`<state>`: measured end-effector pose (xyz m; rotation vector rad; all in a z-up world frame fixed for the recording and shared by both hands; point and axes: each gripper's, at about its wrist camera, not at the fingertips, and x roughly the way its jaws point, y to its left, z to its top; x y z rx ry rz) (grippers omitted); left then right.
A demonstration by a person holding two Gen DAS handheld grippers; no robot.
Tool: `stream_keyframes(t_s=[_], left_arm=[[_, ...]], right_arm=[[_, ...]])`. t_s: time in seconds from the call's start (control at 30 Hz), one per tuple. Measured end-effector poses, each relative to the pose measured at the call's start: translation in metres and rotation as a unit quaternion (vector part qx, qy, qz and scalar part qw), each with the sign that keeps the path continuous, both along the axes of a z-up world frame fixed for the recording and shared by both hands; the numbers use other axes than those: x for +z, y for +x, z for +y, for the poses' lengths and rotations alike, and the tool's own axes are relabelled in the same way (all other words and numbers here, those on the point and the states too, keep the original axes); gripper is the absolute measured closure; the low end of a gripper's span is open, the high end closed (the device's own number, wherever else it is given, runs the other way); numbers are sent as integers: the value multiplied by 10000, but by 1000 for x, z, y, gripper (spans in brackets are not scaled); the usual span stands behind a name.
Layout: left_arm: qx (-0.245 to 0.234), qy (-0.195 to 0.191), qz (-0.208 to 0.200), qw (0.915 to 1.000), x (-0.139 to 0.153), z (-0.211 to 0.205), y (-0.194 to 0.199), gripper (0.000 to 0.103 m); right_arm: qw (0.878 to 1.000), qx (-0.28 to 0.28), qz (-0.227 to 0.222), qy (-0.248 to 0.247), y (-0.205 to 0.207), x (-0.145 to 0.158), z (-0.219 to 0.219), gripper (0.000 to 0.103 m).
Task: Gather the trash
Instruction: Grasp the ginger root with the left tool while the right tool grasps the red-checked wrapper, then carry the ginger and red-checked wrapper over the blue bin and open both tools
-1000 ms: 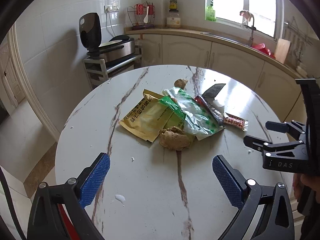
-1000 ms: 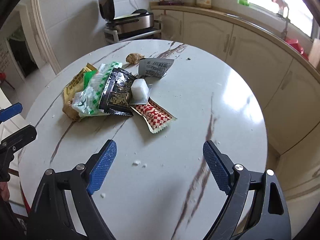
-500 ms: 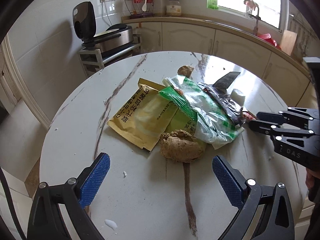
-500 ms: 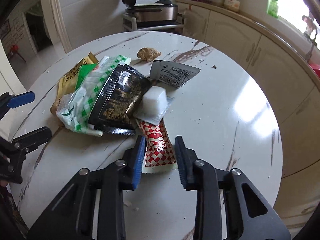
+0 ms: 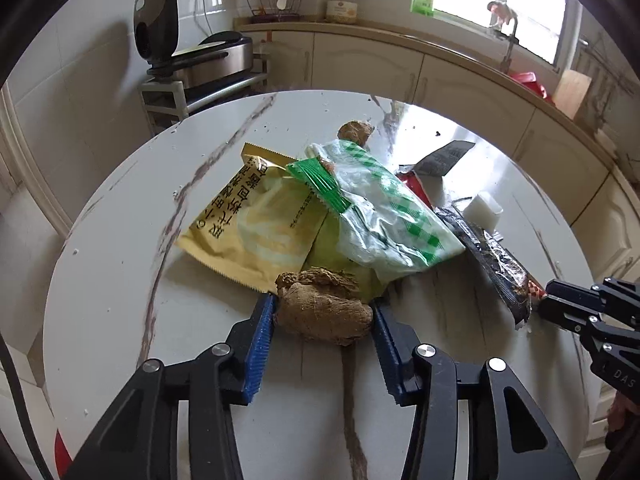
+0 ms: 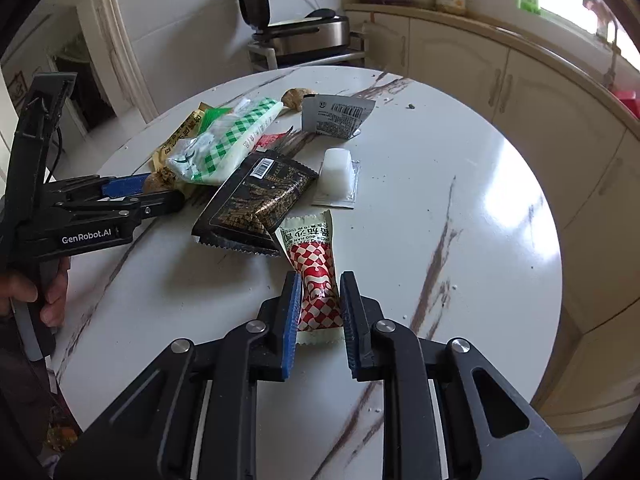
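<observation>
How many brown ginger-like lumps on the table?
2. One lump sits at the near edge of the pile, between the pads of the left hand-held gripper, whose jaws are closing. A smaller lump lies behind the green-checked bag. Wrappers may hide more.

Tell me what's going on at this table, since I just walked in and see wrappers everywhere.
A person is clearing trash off the round marble table with two handheld grippers. The left gripper is closing around a brown crumpled lump at the near edge of the wrapper pile. The right gripper is closing on a red-and-white checkered wrapper. The yellow packet, green-checked bag and black wrapper lie untouched.
</observation>
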<state>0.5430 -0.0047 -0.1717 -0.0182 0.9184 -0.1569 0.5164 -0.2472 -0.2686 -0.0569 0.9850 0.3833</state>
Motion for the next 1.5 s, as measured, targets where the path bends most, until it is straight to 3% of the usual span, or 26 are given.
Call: stream_keyframes(t_s=[0.1, 0.17, 0.37, 0.47, 0.5, 0.53, 0.6, 0.77, 0.8, 0.83, 0.93, 1.03, 1.13, 1.27, 1.5], left_arm=[[0, 76, 16, 10000, -1, 7, -8, 59], [36, 44, 13, 10000, 2, 13, -16, 59], [19, -48, -117, 9999, 12, 25, -49, 59], [-17, -74, -165, 9998, 14, 22, -65, 59], [-25, -82, -167, 9998, 15, 22, -68, 59], [-28, -87, -168, 9998, 15, 23, -71, 59], [-28, -103, -177, 9998, 17, 22, -75, 59], [-33, -127, -243, 9996, 26, 16, -90, 59], [-45, -109, -252, 9996, 28, 14, -91, 59], [-37, -93, -261, 9996, 31, 7, -95, 59], [-67, -77, -296, 9995, 35, -7, -103, 59], [-126, -107, -319, 9994, 38, -16, -104, 59], [-223, -197, -353, 9989, 44, -30, -104, 59], [-462, -236, -416, 9978, 53, -61, -104, 59], [-1264, -262, -490, 9904, 65, -154, -103, 59]], right_arm=[[9999, -87, -43, 70, -8, 5, -6, 87], [9998, -107, -68, 150, -17, 9, -9, 102], [9996, -72, 50, 262, -40, 7, -8, 102], [9988, -431, -144, 178, -45, 14, -11, 101], [9984, -505, -196, 174, -44, 16, -12, 92], [9981, -549, -216, 180, -40, 17, -12, 70], [9976, -650, -245, 69, -33, 14, -11, 47], [9981, -577, -42, -214, -16, -4, 3, 58], [9979, -568, -147, -286, -16, -4, 5, 65], [9977, -563, -148, -342, -15, -4, 5, 80], [9979, -577, -165, -223, -17, -4, -2, 89], [9979, -625, -166, -42, -23, -3, -15, 93], [9966, -668, -170, 457, -34, 3, -33, 94], [9919, -820, -430, 869, -60, 23, -62, 94], [9775, -1545, -903, 1113, -112, 47, -139, 94]])
